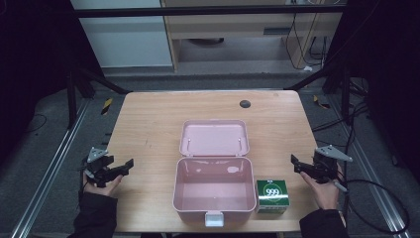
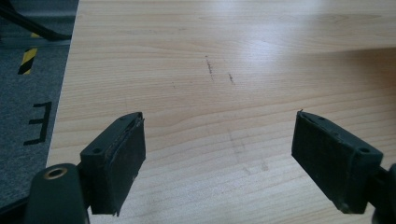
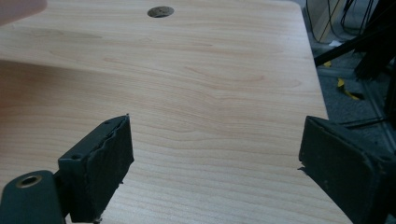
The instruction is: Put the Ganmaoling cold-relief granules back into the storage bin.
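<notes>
A: Your left gripper hangs over the left edge of the pale wooden table, jaws spread with nothing between them; your right gripper mirrors it, jaws also apart and empty

B: Why so wide of the work?

A: Likely to leave room; the open pink plastic box, lid laid back, sits at centre near you; the small green carton stands just beside its right wall, handy for your right gripper
</notes>
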A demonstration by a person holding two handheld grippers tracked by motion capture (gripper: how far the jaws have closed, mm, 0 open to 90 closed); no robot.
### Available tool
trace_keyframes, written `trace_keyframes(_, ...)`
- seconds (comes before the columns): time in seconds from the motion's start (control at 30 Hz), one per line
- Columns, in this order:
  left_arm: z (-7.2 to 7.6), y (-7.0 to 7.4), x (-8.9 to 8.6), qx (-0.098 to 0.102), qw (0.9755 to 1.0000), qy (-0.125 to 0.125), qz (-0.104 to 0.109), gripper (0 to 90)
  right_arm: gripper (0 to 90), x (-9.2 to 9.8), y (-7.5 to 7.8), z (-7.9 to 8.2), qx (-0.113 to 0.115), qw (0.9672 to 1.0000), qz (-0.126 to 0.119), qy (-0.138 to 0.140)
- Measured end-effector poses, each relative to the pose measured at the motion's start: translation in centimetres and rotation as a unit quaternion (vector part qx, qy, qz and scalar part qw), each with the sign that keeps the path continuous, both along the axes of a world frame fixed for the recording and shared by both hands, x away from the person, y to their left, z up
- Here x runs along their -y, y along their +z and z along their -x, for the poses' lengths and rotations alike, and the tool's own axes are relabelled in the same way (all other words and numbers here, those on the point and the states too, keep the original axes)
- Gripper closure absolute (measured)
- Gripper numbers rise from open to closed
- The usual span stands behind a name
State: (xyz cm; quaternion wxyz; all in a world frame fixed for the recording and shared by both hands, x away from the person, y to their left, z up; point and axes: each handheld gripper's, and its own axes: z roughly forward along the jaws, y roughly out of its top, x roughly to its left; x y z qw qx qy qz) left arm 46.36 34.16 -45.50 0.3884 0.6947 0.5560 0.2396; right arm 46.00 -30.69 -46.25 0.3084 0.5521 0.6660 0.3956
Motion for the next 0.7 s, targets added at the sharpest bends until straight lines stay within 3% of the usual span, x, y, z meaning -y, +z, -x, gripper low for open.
trace_keyframes(0.33, 0.7, 0.6, 0.2, -0.001, 1.0, -0.003, -0.006, 18.6, 10.1, -0.1, 3.1, 0.7, 0.029, 0.9991, -0.003, 0.032)
trace_keyframes(0.7, 0.9, 0.3, 0.4, -0.003, 0.9997, -0.013, -0.02, 19.5, 9.3, -0.4, 5.1, 0.7, 0.033, 0.997, 0.002, 0.07)
